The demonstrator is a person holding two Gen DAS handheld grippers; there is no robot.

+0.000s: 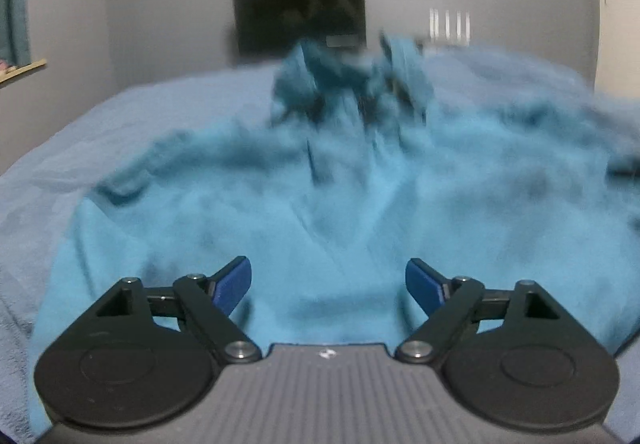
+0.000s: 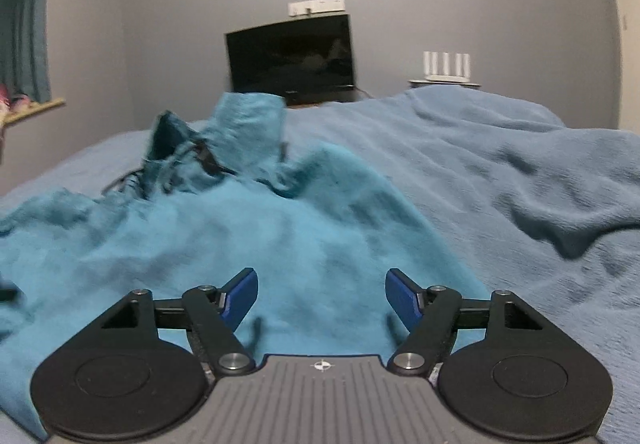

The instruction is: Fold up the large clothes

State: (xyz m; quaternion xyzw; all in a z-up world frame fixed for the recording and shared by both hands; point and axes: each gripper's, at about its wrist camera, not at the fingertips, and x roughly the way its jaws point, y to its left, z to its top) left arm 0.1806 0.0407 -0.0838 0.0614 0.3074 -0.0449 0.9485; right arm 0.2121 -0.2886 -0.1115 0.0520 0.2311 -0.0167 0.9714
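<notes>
A large turquoise fleece garment (image 1: 320, 203) lies spread and rumpled on the bed, its collar and dark drawstrings bunched at the far end. The left wrist view is blurred. My left gripper (image 1: 328, 284) hovers over the garment's near hem, blue pads wide apart, nothing between them. In the right wrist view the same garment (image 2: 240, 236) fills the left and centre, its right edge running diagonally. My right gripper (image 2: 322, 294) stands open above the near hem, with only cloth below the pads.
A pale blue blanket (image 2: 500, 183) covers the bed and rises in folds at the right. A dark monitor (image 2: 290, 57) stands by the far wall, with a white router (image 2: 446, 67) to its right. A curtain (image 2: 24, 27) and a shelf (image 2: 36, 109) are at the left.
</notes>
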